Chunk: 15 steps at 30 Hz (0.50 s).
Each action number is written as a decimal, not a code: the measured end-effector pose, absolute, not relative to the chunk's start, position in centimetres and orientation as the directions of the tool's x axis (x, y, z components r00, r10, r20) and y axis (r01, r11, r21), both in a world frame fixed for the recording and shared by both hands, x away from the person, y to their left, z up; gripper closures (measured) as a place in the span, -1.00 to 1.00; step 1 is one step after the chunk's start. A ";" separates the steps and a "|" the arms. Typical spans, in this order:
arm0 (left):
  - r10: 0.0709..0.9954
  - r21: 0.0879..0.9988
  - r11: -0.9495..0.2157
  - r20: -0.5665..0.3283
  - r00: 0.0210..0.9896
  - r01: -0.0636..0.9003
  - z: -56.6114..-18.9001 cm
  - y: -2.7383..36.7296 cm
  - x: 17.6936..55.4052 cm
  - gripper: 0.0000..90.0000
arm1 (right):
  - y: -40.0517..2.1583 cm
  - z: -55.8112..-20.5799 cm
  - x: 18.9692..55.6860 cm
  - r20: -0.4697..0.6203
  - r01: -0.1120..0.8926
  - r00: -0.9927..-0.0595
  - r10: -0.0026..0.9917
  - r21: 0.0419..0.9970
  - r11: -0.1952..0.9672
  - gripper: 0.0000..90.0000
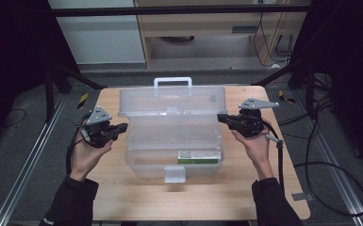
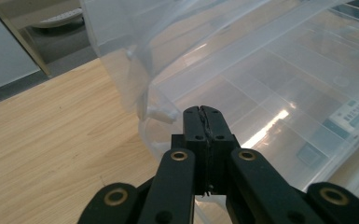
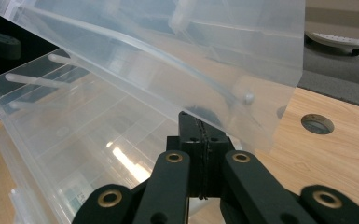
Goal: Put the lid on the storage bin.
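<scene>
A clear plastic toolbox stands open in the middle of the wooden table. Its lid is tilted up at the back, with a white handle on top. A green and white packet lies in the front right of the box. My left gripper is shut with nothing between its jaws, its tips just off the box's left wall. My right gripper is also shut and empty, its tips at the box's right side, under the raised lid.
The box's front latch hangs over the near wall. A round hole sits in the tabletop to the right of the box. Cables loop on the floor at the right. Bare wood lies on both sides of the box.
</scene>
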<state>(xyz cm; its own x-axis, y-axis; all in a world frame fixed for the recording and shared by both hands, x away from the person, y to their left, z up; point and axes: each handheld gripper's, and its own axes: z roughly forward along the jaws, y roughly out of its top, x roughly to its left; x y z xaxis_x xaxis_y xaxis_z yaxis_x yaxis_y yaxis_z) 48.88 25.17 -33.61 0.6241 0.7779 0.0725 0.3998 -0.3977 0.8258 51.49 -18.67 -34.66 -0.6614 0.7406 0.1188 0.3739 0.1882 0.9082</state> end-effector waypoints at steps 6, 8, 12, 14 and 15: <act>0.788 0.833 -0.377 0.057 0.613 0.406 -34.0 25.4 49.2 0.99 | -18.8 -35.0 51.3 0.128 0.382 -0.664 0.736 0.905 0.187 1.00; 0.793 0.837 -0.365 0.050 0.607 0.408 -34.2 25.5 49.3 0.99 | -18.9 -35.2 51.2 0.130 0.383 -0.667 0.734 0.905 0.188 1.00; 0.797 0.842 -0.357 0.049 0.602 0.405 -34.4 25.6 49.2 1.00 | -18.9 -35.5 50.7 0.117 0.386 -0.671 0.732 0.898 0.210 1.00; 0.796 0.837 -0.361 0.047 0.603 0.411 -34.5 25.7 49.2 1.00 | -18.9 -35.6 50.4 0.101 0.383 -0.673 0.733 0.895 0.228 1.00; 0.796 0.839 -0.360 0.048 0.603 0.409 -34.7 25.7 49.1 1.00 | -18.9 -35.7 50.3 0.100 0.384 -0.674 0.732 0.894 0.231 1.00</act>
